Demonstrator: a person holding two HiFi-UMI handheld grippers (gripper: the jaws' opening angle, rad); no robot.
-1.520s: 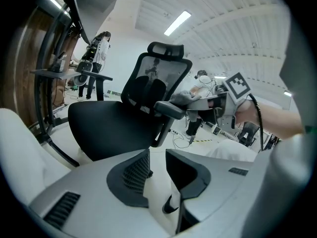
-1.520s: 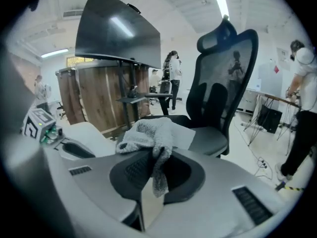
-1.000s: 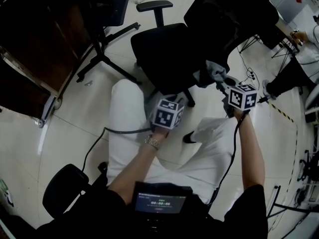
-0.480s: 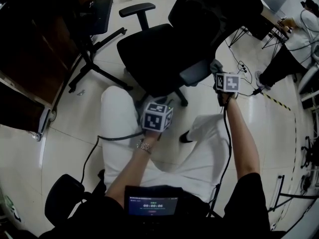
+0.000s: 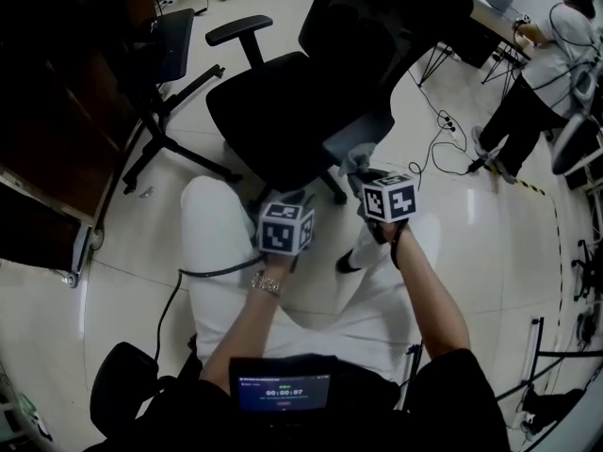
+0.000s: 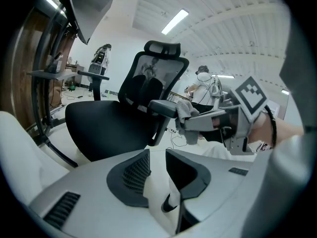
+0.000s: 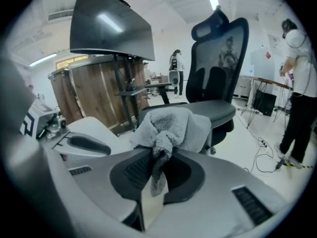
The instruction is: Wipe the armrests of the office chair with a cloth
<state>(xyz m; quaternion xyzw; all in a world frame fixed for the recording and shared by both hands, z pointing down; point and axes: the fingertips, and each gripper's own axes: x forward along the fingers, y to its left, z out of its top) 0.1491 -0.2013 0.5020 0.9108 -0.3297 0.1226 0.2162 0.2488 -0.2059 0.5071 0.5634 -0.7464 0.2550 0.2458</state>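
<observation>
The black office chair [image 5: 273,102] stands in front of my knees, its far armrest [image 5: 240,29] at the top and its near armrest [image 5: 366,128] on the right. My right gripper [image 5: 366,172] is shut on a grey cloth [image 5: 356,161], which lies at the front end of the near armrest. In the right gripper view the cloth [image 7: 168,125] bunches out of the jaws, with the chair seat [image 7: 210,109] behind it. In the left gripper view the cloth [image 6: 186,110] touches the armrest [image 6: 163,107]. My left gripper [image 5: 283,205] hovers open near the seat's front edge, with nothing between its fingers [image 6: 134,171].
A second chair's star base [image 5: 165,135] and a dark wooden desk [image 5: 57,139] are at the left. Cables [image 5: 443,135] trail over the floor on the right, where a person [image 5: 542,73] stands. A black castor chair part [image 5: 127,389] sits at lower left.
My right gripper has drawn back toward me along the near armrest with the cloth in it. The left gripper has stayed by the seat front.
</observation>
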